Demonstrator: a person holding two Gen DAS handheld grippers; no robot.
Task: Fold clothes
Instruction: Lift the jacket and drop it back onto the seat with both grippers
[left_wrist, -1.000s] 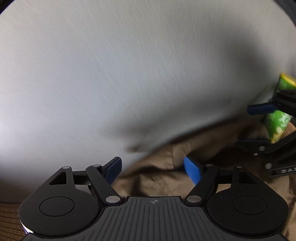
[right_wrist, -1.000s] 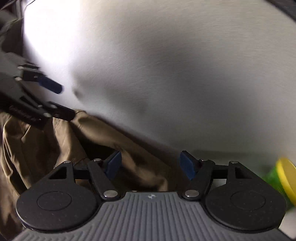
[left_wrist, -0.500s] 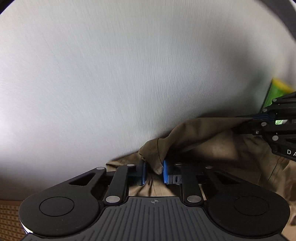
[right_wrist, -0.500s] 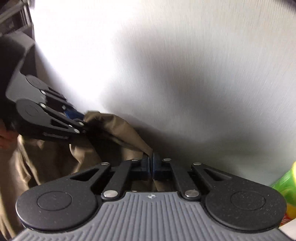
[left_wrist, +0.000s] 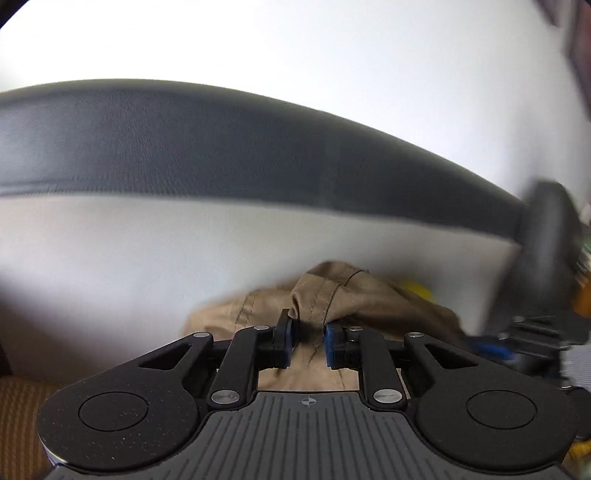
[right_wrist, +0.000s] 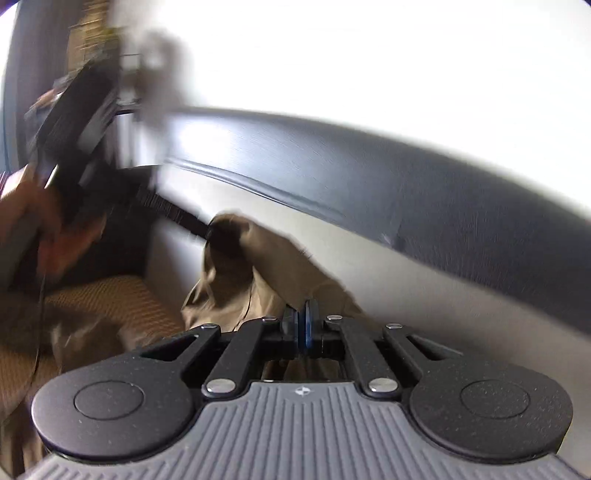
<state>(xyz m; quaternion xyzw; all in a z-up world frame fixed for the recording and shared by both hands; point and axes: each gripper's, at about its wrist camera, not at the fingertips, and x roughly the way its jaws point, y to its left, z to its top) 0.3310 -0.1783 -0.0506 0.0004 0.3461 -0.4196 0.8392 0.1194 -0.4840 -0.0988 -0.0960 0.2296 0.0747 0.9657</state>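
White bedding (left_wrist: 110, 266) and a dark headboard (left_wrist: 221, 147) filled the background. Both tongs were nearly closed on the khaki garment, lifted above the bed: the left gripper (left_wrist: 307, 341) pinched a stitched seam, the right gripper (right_wrist: 302, 328) a thin edge. That thin edge could slip out under pulling. Only the right view showed the person's hand (right_wrist: 55, 236).

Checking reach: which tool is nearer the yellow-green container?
Right. The right tool sits just below the container; the left tool grips the garment farther away.

White bed (left_wrist: 184, 251), dark padded headboard (left_wrist: 221, 147), brown carpet (right_wrist: 110, 306)
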